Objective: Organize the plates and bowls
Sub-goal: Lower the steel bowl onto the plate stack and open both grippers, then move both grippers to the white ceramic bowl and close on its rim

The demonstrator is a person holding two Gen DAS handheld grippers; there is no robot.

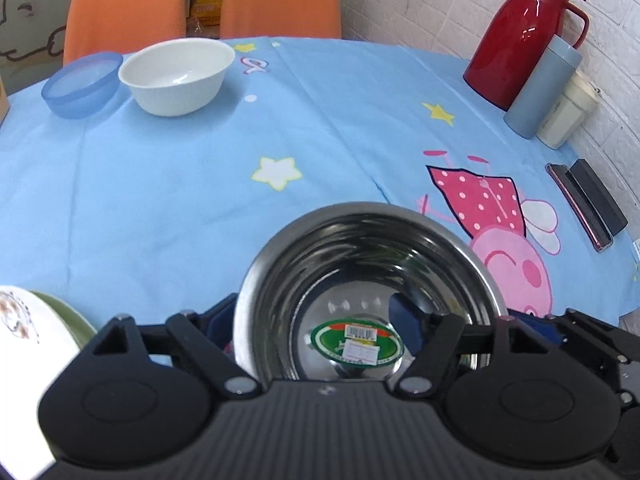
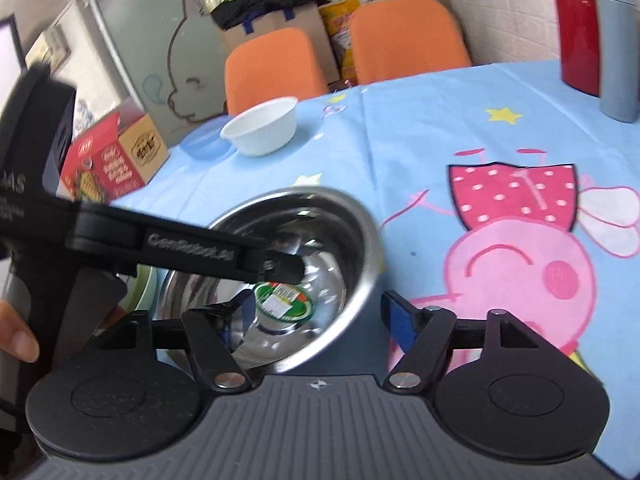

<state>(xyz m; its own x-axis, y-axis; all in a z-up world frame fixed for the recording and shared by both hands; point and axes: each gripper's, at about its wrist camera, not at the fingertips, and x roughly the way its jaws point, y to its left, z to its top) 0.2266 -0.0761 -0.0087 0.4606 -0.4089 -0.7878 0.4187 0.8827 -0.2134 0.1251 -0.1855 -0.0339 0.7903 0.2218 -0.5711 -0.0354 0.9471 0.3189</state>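
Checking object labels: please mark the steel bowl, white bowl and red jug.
Shiny steel bowl (image 1: pixel 360 264): left wrist view, inner wall.
White round bowl (image 1: pixel 176 80): left wrist view, inside.
Red plastic jug (image 1: pixel 516 36): left wrist view, body.

"GenRobot.AI" on left gripper (image 2: pixel 280 268) arm.

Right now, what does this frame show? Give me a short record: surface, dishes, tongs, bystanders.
surface: blue cartoon tablecloth
steel bowl: upright, sticker inside, nearest both tongs
left tongs: open, straddling the bowl's near wall
right tongs: open, bowl rim between the fingers
far dishes: white bowl beside blue bowl, both upright
bystanders: red jug, grey-blue flask by the wall
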